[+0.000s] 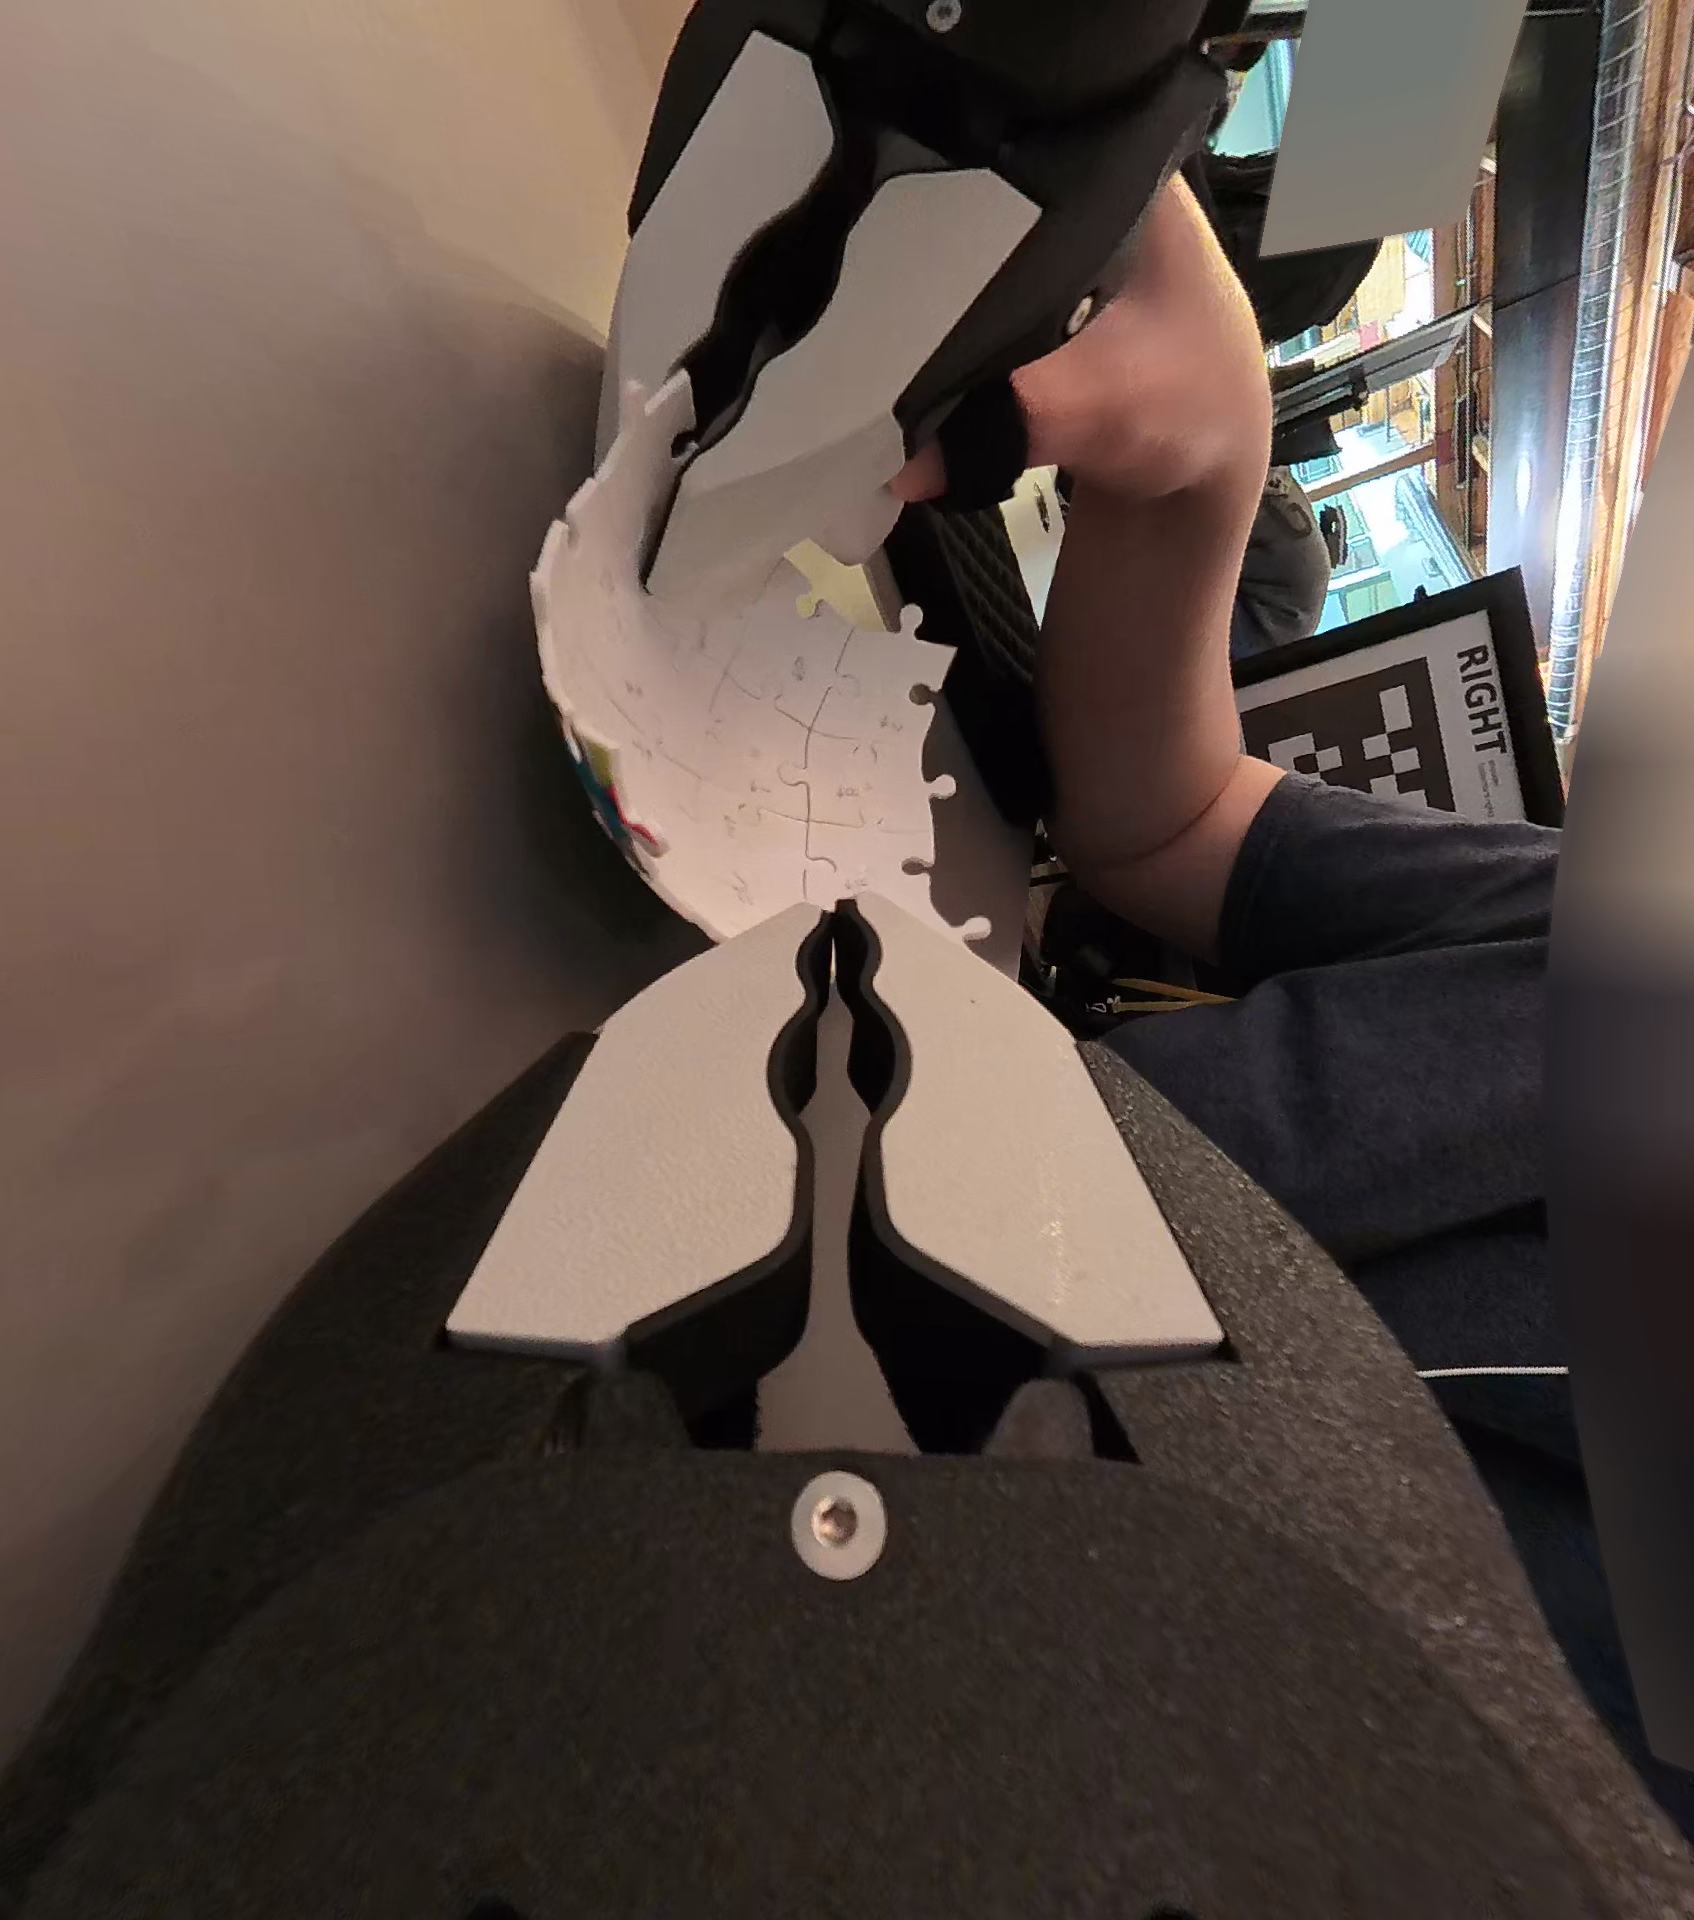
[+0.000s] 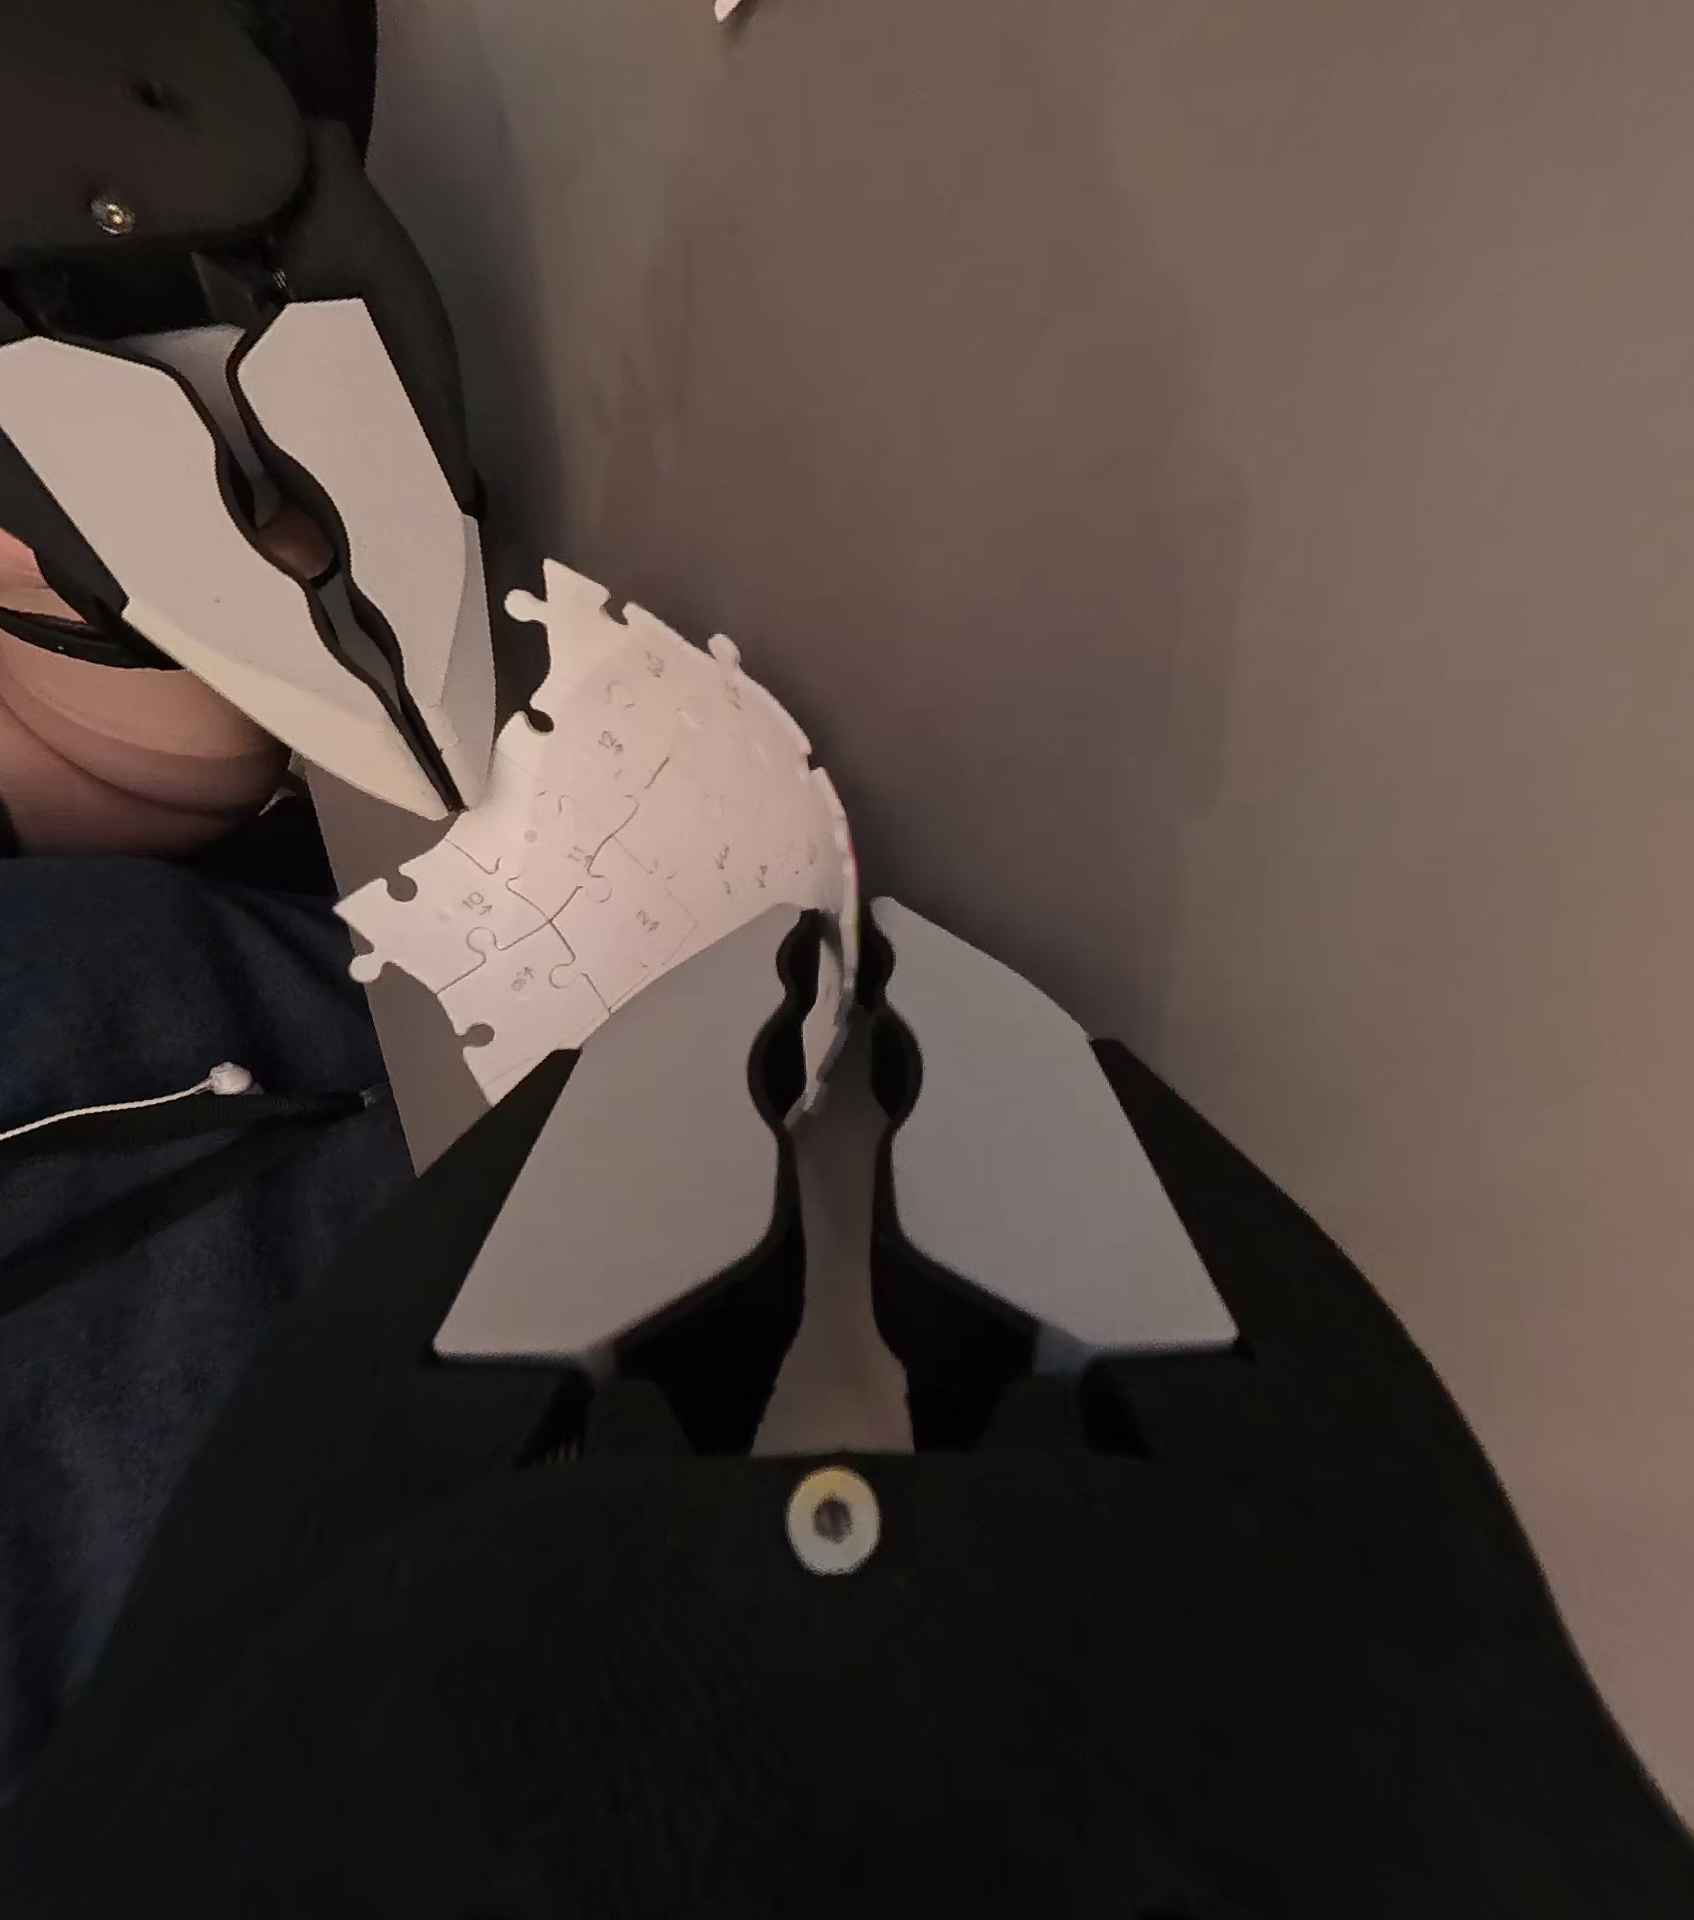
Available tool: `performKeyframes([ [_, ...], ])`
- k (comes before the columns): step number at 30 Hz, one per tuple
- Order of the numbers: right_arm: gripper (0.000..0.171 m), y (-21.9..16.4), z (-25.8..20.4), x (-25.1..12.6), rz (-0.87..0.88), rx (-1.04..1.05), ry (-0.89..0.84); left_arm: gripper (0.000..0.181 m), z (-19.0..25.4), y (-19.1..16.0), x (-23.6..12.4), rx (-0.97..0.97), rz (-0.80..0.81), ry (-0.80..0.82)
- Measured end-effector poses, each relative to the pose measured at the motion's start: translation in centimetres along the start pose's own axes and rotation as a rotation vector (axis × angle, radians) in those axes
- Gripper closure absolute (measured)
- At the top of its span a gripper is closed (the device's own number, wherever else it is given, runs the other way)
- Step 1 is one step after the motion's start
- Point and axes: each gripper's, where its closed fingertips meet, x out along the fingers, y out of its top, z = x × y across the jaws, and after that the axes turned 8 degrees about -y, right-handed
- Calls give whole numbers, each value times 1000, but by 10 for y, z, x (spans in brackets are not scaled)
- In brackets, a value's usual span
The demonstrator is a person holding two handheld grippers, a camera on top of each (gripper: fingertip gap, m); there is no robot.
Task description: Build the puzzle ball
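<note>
The part-built puzzle ball (image 1: pixel 749 748) is a curved shell of joined pieces, white and numbered on the inside, coloured on the outside. It is held up just off the grey table. My left gripper (image 1: pixel 838 912) is shut on the shell's near rim. My right gripper (image 1: pixel 661 551) comes in from above and is clamped over the opposite rim. In the right wrist view the shell (image 2: pixel 635 831) curves between both grippers. There my right gripper (image 2: pixel 838 920) grips its edge between the fingers, and my left gripper (image 2: pixel 443 800) pinches the far-left rim. A pale yellow tabbed bit (image 1: pixel 827 577) shows beside the right gripper's finger.
The grey table (image 1: pixel 199 727) fills the left side and also shows in the right wrist view (image 2: pixel 1238 520). A person's bare forearm (image 1: pixel 1134 623) and dark blue clothing (image 1: pixel 1342 1091) are close on the right. A framed black-and-white marker board (image 1: pixel 1394 727) stands behind. A small white piece (image 2: pixel 729 8) lies at the table's far end. There is about 8 centimetres between the tips of the two grippers.
</note>
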Motion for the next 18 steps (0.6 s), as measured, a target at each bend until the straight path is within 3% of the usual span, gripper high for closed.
performKeyframes([
  [9,163,0,0,0,-47,-40,-6,181,1,-1,3,-4,-28,-1],
  [18,161,21,-6,-11,98,30,190,181,-2,-1,3,-15,-26,-6],
])
